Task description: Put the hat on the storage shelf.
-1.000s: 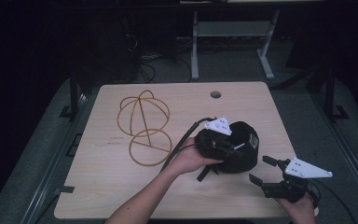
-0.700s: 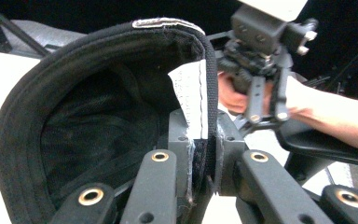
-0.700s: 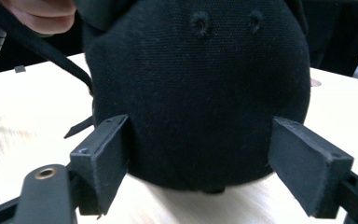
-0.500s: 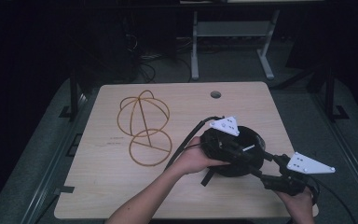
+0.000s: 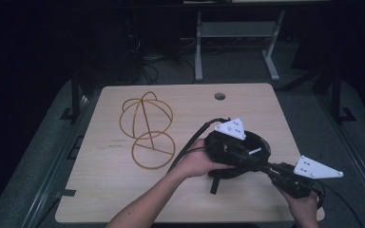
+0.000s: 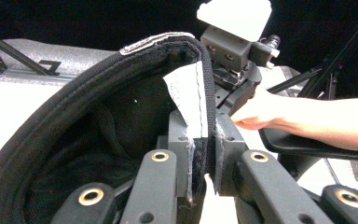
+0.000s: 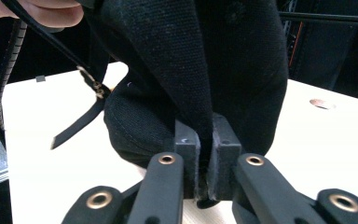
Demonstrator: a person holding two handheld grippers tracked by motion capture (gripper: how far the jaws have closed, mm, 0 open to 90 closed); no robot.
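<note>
The room is dark, and a pale wooden table [image 5: 123,190] sits in the light. On its far left lies a wire shape [image 5: 146,128] made of thin golden hoops. Nobody is touching it.

The thing being worked on is a black cap [image 5: 247,145]. It is near the right side of the table, close to the front edge. It is turned so you can see inside it, with a white tag [image 6: 186,100] sewn by the rim. A thin black strap [image 7: 77,123] with a small buckle hangs down from it.

The left claw [image 5: 228,145] is pinched tight on the cap's rim, right by the tag. You can see the cloth squeezed between its two pads [image 6: 179,140].

The right claw [image 5: 261,164] has changed the most. A second ago it was down by the table's front corner, wide open, with nothing in it. Half a second ago it was reaching toward the cap. Now it has closed on the cap's black cloth, and its pads [image 7: 186,140] press the fabric from both sides. The left hand [image 5: 199,161] also slid a little to the right with the cap.

So now both claws have hold of the cap. I think that means the grabbing part is over. Next the person can likely pull, open or fold the cap with both claws. The strap could get in the way.
</note>
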